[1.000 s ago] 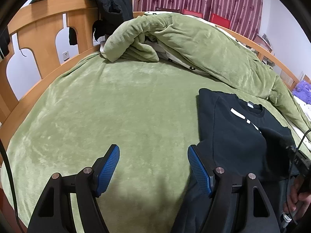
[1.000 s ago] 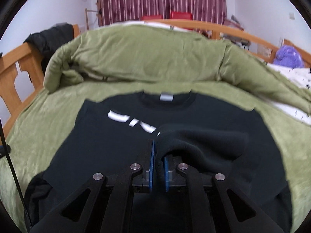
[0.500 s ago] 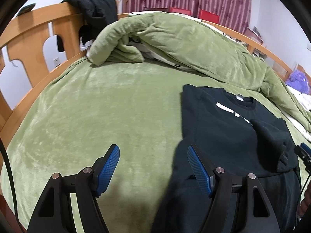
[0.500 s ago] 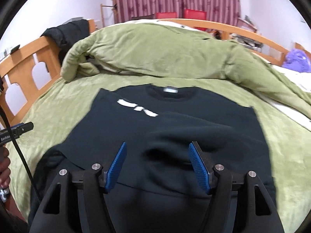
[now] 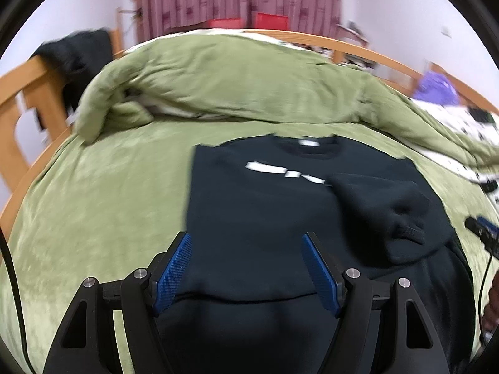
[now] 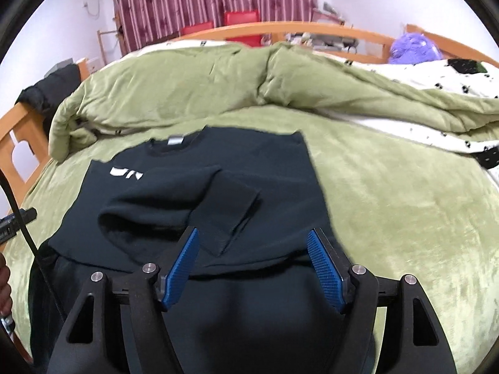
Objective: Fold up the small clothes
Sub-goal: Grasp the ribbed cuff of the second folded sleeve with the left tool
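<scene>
A black sweatshirt (image 5: 265, 205) with white lettering lies flat on the green blanket (image 5: 109, 187), collar away from me. Its sleeve (image 5: 383, 205) is folded across the chest, the cuff (image 6: 224, 208) lying loose on top. My left gripper (image 5: 245, 243) hovers open over the sweatshirt's lower left part, nothing between its blue pads. My right gripper (image 6: 252, 237) is over the lower right part, just behind the cuff; its jaws are opening and no cloth is pinched between them. The hem nearest me is hidden under both grippers.
A bunched green duvet (image 5: 249, 84) lies across the bed behind the sweatshirt. A wooden bed frame (image 5: 25, 93) with a black jacket (image 5: 78, 53) over it stands left. A white patterned sheet (image 6: 436, 81) and a purple thing (image 6: 411, 46) are at the right.
The right gripper opened and let go of the sleeve, which now rests on the chest, then slid right. The left gripper moved right from bare blanket to over the sweatshirt.
</scene>
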